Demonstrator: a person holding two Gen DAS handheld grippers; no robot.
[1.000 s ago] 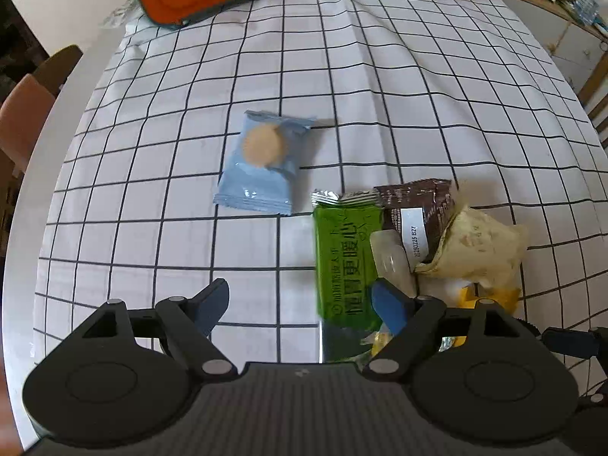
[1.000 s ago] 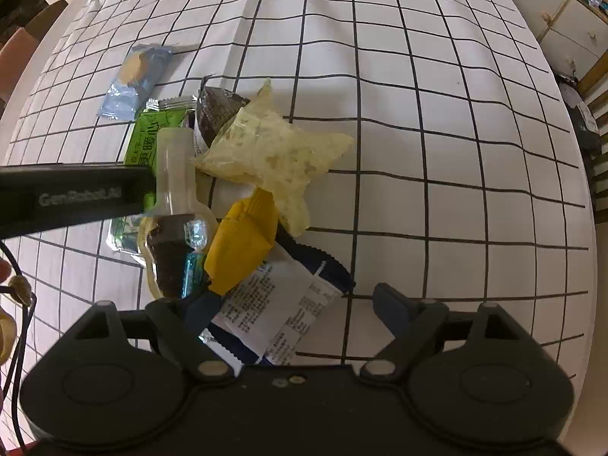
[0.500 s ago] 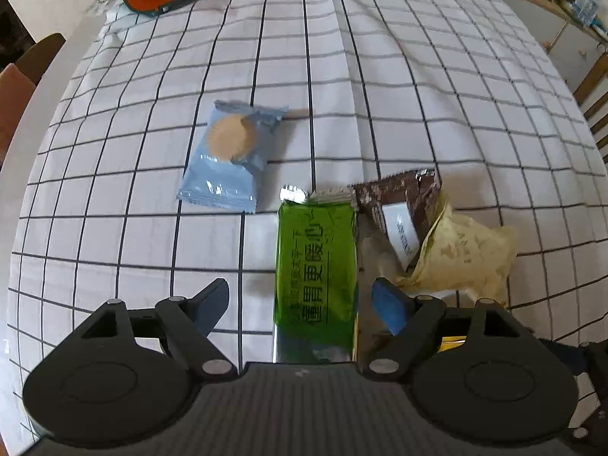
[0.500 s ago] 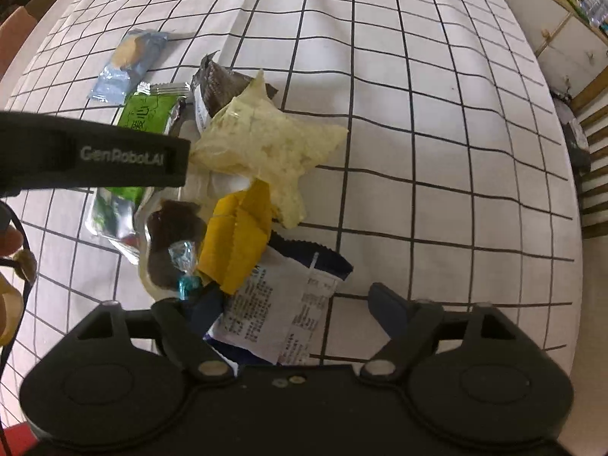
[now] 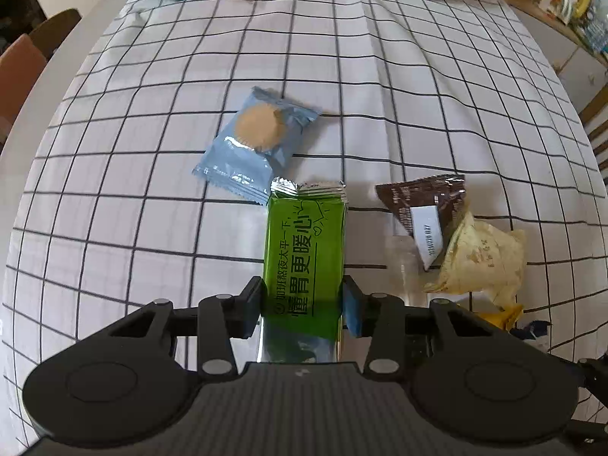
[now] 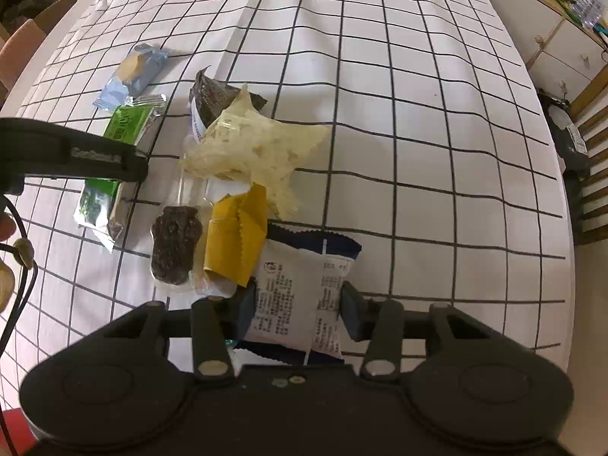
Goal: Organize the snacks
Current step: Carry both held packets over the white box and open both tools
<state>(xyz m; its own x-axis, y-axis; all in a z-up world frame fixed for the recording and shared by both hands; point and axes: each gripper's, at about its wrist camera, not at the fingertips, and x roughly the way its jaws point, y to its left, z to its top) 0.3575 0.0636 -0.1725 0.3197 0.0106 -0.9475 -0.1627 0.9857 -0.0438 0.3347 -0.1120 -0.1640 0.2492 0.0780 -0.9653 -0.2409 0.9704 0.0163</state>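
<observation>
Here the left gripper is closing on the green pack, and its pads touch both sides of it. The green pack lies flat on the checked cloth. The blue pack lies just behind the green pack, touching its corner. The brown pack and the pale bag lie to the right of the green pack. The right gripper is closing on the white pack, near the yellow pack.
</observation>
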